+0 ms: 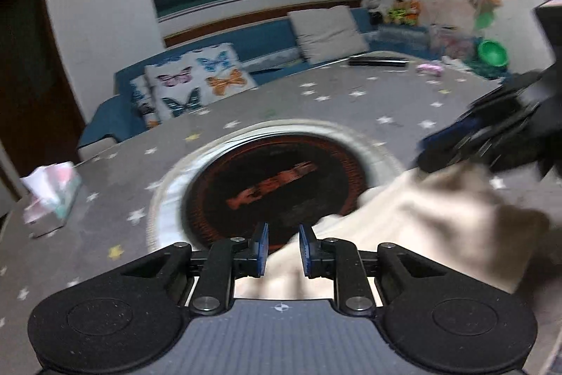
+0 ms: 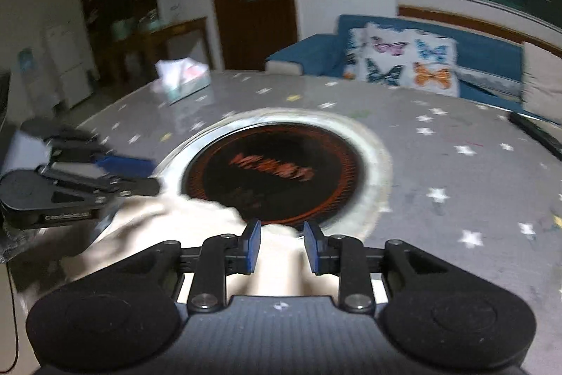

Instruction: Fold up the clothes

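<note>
I have the round counter (image 1: 351,101) with its grey star-print cover filling most of both views, and the dark inset hotplate (image 1: 270,185) ringed in steel sits at its middle. The cream garment (image 1: 404,220) lies bunched on the near edge of the counter, its far lip draped over the near rim of the hotplate. My left hand-held gripper (image 1: 283,246) has its jaws a little spread, with cloth lying under and between them but, as far as I can tell, not pinched. The right hand-held gripper (image 2: 282,243) looks the same: jaws slightly parted above a ridge of fabric, pads clear of it. A tissue box (image 2: 182,78) stands at the far left edge, well apart.

My worry is that the cloth is crumpled, not flat, so any fold from here could trap wrinkles. With both views blurred, I could close on a double layer or miss the hem. Cloth dragged further across the hotplate might snag on its rim.
</note>
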{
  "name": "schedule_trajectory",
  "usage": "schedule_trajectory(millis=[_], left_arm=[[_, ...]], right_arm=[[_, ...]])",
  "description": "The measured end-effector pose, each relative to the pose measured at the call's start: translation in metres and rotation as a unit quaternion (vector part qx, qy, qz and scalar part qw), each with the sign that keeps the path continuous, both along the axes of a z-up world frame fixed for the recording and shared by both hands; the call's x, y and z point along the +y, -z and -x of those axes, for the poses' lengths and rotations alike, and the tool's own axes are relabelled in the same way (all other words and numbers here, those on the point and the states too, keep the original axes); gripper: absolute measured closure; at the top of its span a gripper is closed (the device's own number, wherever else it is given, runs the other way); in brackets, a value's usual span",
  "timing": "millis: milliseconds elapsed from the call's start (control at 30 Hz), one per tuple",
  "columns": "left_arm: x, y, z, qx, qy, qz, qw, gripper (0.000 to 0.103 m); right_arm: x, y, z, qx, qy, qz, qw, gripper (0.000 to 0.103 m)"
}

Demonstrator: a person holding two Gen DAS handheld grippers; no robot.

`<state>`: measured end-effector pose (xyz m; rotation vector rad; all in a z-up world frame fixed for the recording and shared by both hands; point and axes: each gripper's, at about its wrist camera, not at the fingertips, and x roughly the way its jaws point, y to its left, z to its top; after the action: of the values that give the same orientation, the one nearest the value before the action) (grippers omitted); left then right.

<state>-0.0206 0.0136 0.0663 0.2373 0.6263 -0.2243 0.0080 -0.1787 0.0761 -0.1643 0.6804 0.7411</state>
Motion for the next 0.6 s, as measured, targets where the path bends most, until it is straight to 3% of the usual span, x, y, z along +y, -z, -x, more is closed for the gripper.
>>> schedule_trajectory(millis=[167,367,600], left_arm=[[-0.017,0.015,-0.018,0.026,-0.001,0.005,0.9996,0.081],[-0.021,0.035,-0.034,0.053,-0.017,-0.006,0.9984,0.081],[-0.021,0.035,-0.031,0.051,-0.018,-0.012,0.9985,0.081]], right_arm=[[0.023,0.018,-0.007,0.014,-0.004,0.016,1.0,0.076],[0.039,0.034,-0.004,-0.003,0.0,0.05,0.999,0.077],[0.017,0.017,0.015,-0.025,0.008,0.036,0.999,0.077]])
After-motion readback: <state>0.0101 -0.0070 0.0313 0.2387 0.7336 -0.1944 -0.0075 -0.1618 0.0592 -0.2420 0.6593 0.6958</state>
